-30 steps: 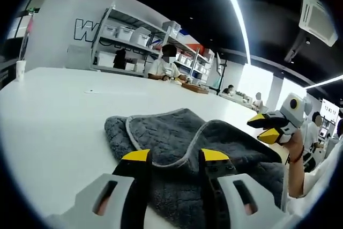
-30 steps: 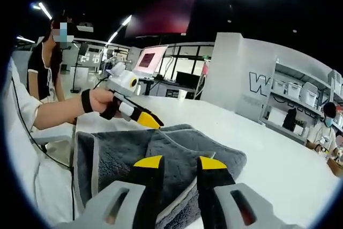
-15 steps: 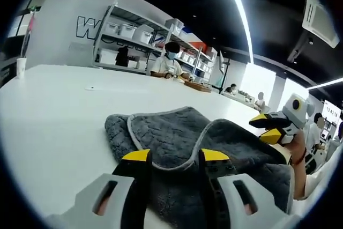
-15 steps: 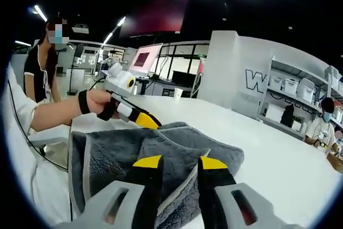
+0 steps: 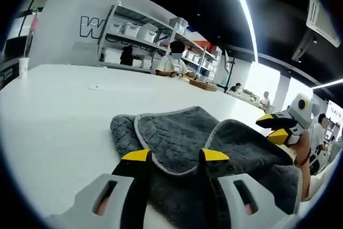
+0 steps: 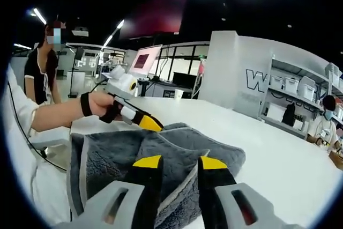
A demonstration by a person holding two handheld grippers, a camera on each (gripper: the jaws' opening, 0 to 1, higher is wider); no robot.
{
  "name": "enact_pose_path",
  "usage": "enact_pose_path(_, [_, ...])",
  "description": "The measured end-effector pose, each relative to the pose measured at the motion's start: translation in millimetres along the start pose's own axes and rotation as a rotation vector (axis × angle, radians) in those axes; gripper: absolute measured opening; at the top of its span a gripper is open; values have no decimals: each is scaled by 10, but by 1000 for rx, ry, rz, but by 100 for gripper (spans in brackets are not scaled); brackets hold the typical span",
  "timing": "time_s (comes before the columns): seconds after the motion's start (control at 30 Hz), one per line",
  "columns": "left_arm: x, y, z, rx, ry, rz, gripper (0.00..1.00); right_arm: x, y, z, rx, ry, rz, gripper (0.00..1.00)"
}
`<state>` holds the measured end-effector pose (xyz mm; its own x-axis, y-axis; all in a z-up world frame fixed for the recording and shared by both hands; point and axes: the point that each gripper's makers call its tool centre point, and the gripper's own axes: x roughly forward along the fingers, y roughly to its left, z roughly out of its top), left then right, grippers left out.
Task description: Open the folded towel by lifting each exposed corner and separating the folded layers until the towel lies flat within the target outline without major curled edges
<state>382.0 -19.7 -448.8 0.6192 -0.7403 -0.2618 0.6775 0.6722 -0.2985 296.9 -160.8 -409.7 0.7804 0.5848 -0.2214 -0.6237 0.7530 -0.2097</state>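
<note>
I am working the grey plush towel with pale piping (image 5: 177,138), lying folded on the white desk (image 5: 53,111). Left tool (image 5: 176,156) and right tool (image 6: 179,162) are each gaping narrowly over folds, holding nothing; I should be pinching only the top layer.

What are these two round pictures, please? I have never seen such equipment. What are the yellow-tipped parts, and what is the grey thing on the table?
A person holds one hand-held gripper in each hand, and each gripper carries a fisheye camera looking along its own two jaws. In the left gripper view, the left gripper rises from the bottom; the right gripper enters from the right. In the right gripper view, the right gripper is at the bottom, and the person's hand brings in the left gripper. The grey thing is a folded towel on a white table. Both grippers' jaws stand apart over the towel; neither clearly holds it.
</note>
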Motion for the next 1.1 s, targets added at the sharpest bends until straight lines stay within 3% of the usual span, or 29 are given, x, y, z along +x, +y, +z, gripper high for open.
enact_pose_path(0.47, [127,155,94,-12,3,24,35,56,-9,-30,13,12,0,20])
enact_pose_path(1.1, [183,230,110,39,-11,58,35,83,7,-32,27,1,12,20])
